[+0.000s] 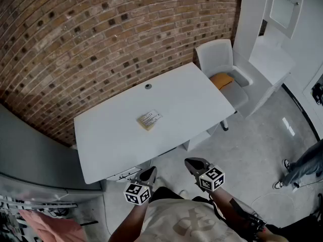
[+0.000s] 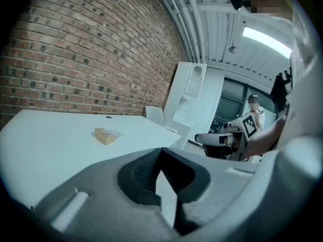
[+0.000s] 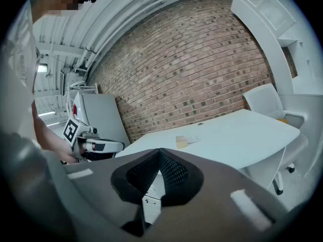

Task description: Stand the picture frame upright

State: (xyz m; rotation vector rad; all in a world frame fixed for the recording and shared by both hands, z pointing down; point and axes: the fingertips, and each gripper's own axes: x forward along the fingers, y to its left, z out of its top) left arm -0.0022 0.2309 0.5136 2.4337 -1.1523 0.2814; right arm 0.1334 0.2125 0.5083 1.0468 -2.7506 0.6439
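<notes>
A small wooden picture frame [image 1: 150, 119] lies flat near the middle of the white table [image 1: 111, 135]. It also shows in the left gripper view as a tan block [image 2: 106, 135] and in the right gripper view [image 3: 184, 140]. My left gripper [image 1: 151, 173] is held off the table's near edge, shut and empty. My right gripper [image 1: 194, 164] hovers beside it over the floor, shut as well with nothing in it. Both are well short of the frame.
A brick wall [image 1: 86, 39] runs behind the table. A white chair [image 1: 222, 67] with an orange cushion [image 1: 222, 79] stands at the table's right end. A grey cabinet [image 1: 30, 155] is at the left. Another person's legs [image 1: 305, 168] stand at the far right.
</notes>
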